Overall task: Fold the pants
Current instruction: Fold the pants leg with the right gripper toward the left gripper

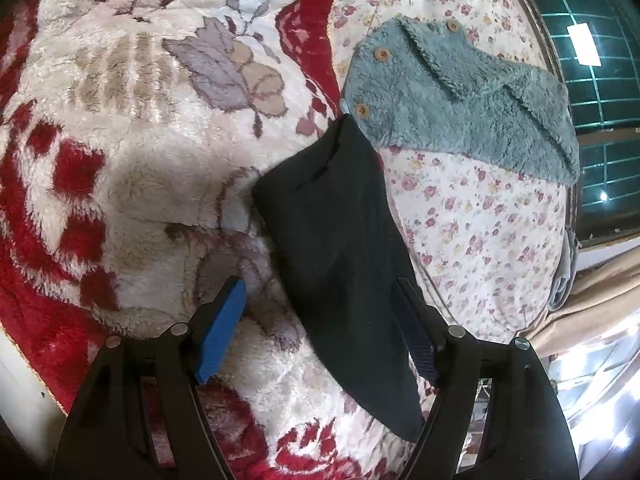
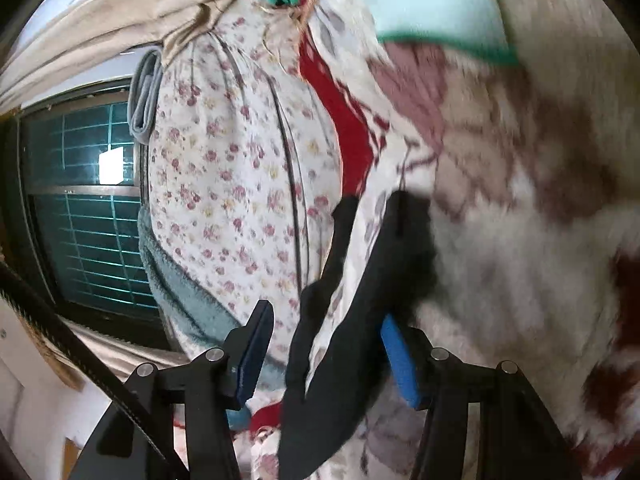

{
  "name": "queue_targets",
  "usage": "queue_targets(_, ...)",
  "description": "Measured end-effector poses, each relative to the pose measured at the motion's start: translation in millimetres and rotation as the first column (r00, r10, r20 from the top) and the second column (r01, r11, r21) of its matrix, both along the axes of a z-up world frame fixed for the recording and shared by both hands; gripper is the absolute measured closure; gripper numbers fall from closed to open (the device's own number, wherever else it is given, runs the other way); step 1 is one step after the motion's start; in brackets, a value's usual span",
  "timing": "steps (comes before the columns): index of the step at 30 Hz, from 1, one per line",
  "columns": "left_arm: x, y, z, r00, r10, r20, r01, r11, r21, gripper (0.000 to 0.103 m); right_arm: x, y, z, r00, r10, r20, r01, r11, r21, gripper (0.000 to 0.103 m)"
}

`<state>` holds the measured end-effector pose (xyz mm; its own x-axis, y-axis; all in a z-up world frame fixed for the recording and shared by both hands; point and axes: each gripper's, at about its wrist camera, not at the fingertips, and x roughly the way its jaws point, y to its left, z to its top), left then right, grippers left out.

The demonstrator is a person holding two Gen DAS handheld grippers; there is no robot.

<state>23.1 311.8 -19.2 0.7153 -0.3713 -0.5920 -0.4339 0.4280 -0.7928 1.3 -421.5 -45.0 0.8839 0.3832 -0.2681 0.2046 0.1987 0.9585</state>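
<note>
Black soft-fabric pants (image 1: 340,240) lie folded on the plush cream-and-red floral blanket (image 1: 120,160), w/ far end just beside a teal fuzzy garment w/ wooden buttons (image 1: 460,100) on the small-flower cotton sheet (image 1: 480,220). Left gripper (image 1: 320,336) released, jaws spread wide; pants pass btwn them, no pinch. Right gripper (image 2: 328,356) also spread, pants (image 2: 360,280) btwn blue pads (image 2: 400,360), not clamped.

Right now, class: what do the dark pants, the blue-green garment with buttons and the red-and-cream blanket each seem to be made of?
Pants: probably a smooth, matte knit or jersey; no sheen, soft drape.
Blue-green garment: fluffy fleece or sherpa, by its shaggy pile; the buttons look wooden.
Blanket: thick plush, probably synthetic; long fuzzy fibres show.
</note>
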Motion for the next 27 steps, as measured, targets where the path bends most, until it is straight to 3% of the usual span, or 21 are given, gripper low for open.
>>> queue_targets(3, -1, 2, -2, 1.0, 0.012, -0.007, -0.012, 1.0, -0.008, 0.028, -10, -4, -1, 0.998, -0.043, 0.043, 0.043, 0.999, 0.006, 0.05)
queue_targets(5, -1, 3, -3, 1.0, 0.013, -0.011, -0.013, 1.0, -0.016, 0.028, -18, -5, 6, 0.991, -0.08, 0.107, 0.084, 0.996, -0.032, 0.05)
queue_targets(7, -1, 2, -4, 1.0, 0.01, -0.011, -0.01, 1.0, -0.02, 0.028, -18, -4, 10, 0.991, -0.068, 0.116, 0.075, 0.995, -0.063, 0.05)
queue_targets(11, -1, 2, -4, 1.0, 0.01, -0.014, -0.01, 1.0, -0.019, 0.028, -4, 7, -6, 0.999, 0.02, -0.029, -0.022, 0.997, -0.08, 0.05)
queue_targets(16, 0, 2, -6, 1.0, 0.016, -0.02, -0.017, 0.999, -0.03, 0.028, 15, 19, -6, 0.987, 0.161, -0.006, -0.161, 0.987, -0.025, 0.051)
queue_targets(19, 0, 2, -7, 1.0, 0.015, -0.019, -0.016, 0.999, -0.029, 0.028, 3, 7, -1, 0.997, 0.044, 0.057, -0.043, 0.999, -0.032, 0.051)
queue_targets(27, -2, 6, -14, 0.998, 0.011, -0.058, -0.013, 0.999, -0.031, 0.028, 13, 16, -11, 0.996, 0.068, -0.058, -0.073, 0.993, -0.092, 0.054)
